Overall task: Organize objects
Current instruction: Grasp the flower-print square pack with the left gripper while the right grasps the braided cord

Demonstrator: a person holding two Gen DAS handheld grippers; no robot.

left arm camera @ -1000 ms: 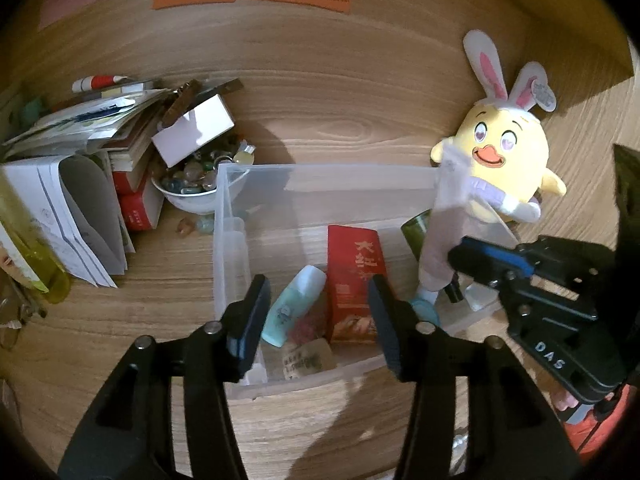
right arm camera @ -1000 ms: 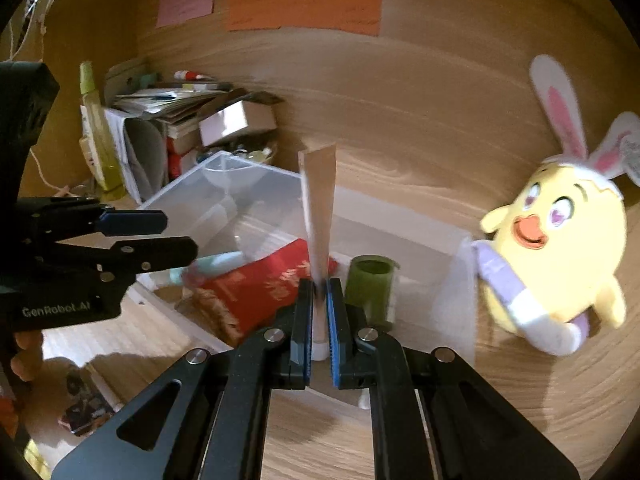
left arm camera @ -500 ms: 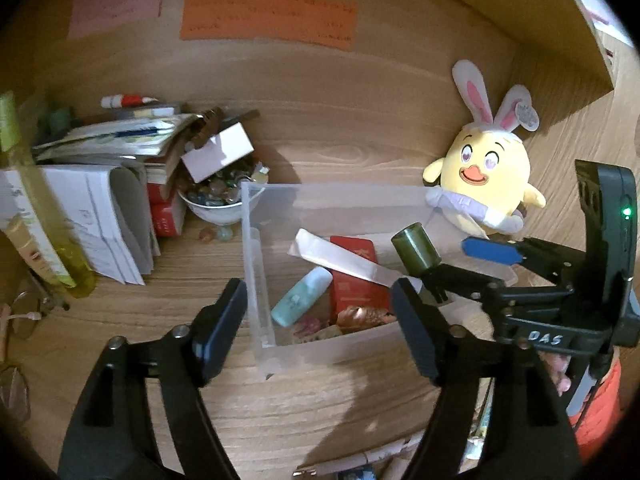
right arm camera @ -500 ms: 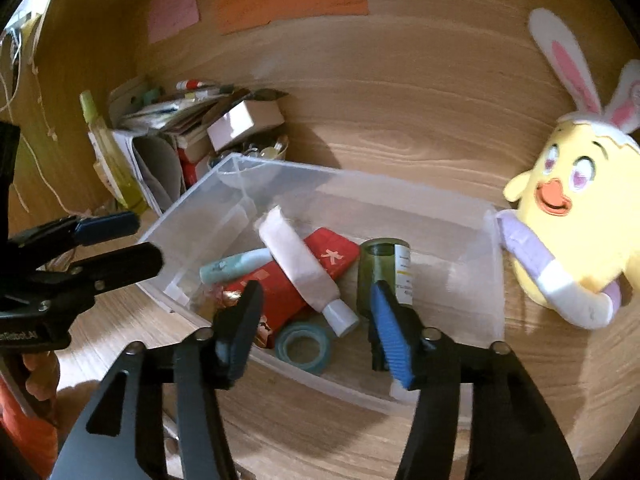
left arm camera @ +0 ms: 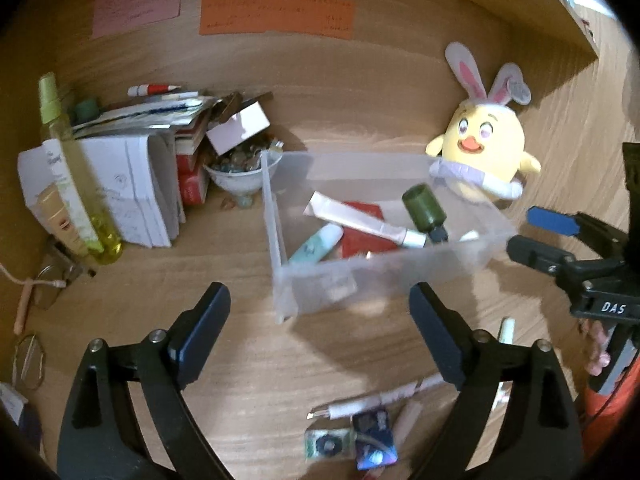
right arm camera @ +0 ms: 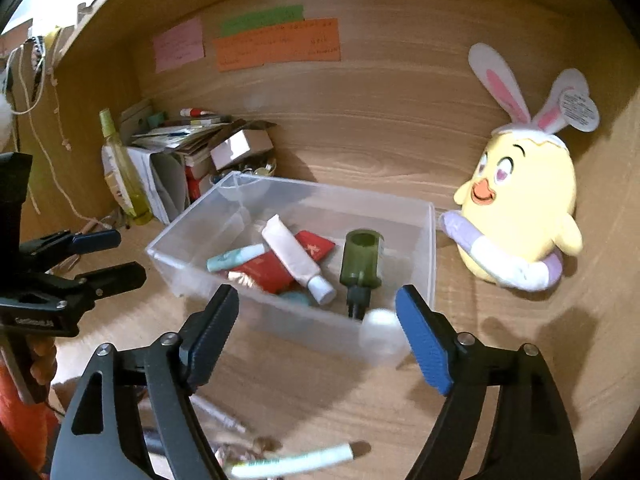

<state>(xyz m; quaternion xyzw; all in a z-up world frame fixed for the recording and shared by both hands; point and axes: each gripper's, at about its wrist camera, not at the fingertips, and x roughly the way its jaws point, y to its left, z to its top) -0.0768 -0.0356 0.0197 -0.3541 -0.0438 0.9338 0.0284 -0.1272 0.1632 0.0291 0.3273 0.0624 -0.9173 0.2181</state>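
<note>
A clear plastic bin (left arm camera: 360,276) (right arm camera: 433,248) stands on the wooden desk. In it lie a white tube (left arm camera: 360,218) (right arm camera: 294,258), a dark green bottle (left arm camera: 424,208) (right arm camera: 362,258), a red packet (left arm camera: 362,240) (right arm camera: 264,272) and a pale teal tube (left arm camera: 316,244) (right arm camera: 234,258). My left gripper (left arm camera: 320,332) hovers in front of the bin, its jaws opening with nothing between them. My right gripper (right arm camera: 318,334) (left arm camera: 532,232) hangs at the bin's near right side, jaws opening and empty.
A yellow chick plush with rabbit ears (left arm camera: 482,156) (right arm camera: 520,208) sits right of the bin. Stacked papers and books (left arm camera: 132,168), a yellow-green spray bottle (left arm camera: 76,184) and a bowl of small items (left arm camera: 240,172) crowd the left. Pens and small cards (left arm camera: 360,432) lie near the front.
The right gripper let go of the white tube, which dropped flat into the bin. Both grippers opened wide and drew back from the bin.
</note>
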